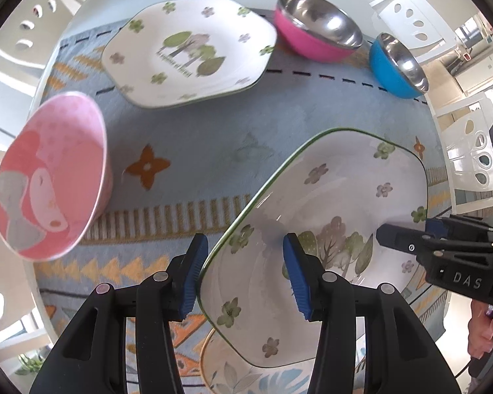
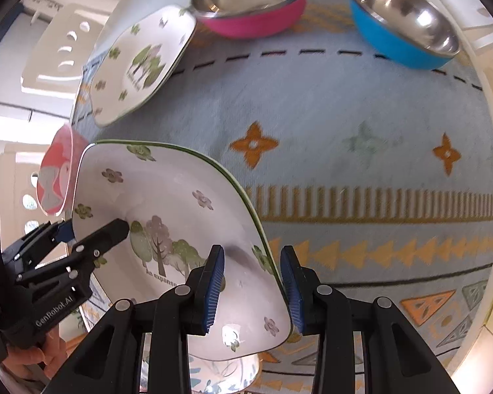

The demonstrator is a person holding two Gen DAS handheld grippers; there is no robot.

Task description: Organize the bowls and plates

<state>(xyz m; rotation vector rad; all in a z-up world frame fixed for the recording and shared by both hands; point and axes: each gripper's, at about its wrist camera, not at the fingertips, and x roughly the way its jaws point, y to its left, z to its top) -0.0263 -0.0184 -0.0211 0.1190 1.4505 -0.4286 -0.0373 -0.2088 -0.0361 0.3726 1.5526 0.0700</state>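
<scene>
A: So the flowered plate (image 1: 328,203) is up off the surface, tilted, carried between both claws. The left claw (image 1: 243,275) straddles one rim and the right claw (image 2: 251,284) straddles the opposite edge.

B: Are they actually squeezing it? In the left wrist view the pads look partly open, rim running between them, and there's a gap on the inner side. I can't tell if that one is pinching or just cradling.

A: Same doubt. The right claw looks narrower, snug on the edge. If the left one is loose, the plate could pivot and slip down onto the leaf-pattern dish (image 1: 246,381) right underneath.

B: Glazed rim, slick pads, tilted load, yeah. Also the matching plate (image 1: 187,49) sits well apart across the cloth (image 1: 197,138), near the pink steel bowl (image 1: 315,26), so a swing could clip that.
</scene>
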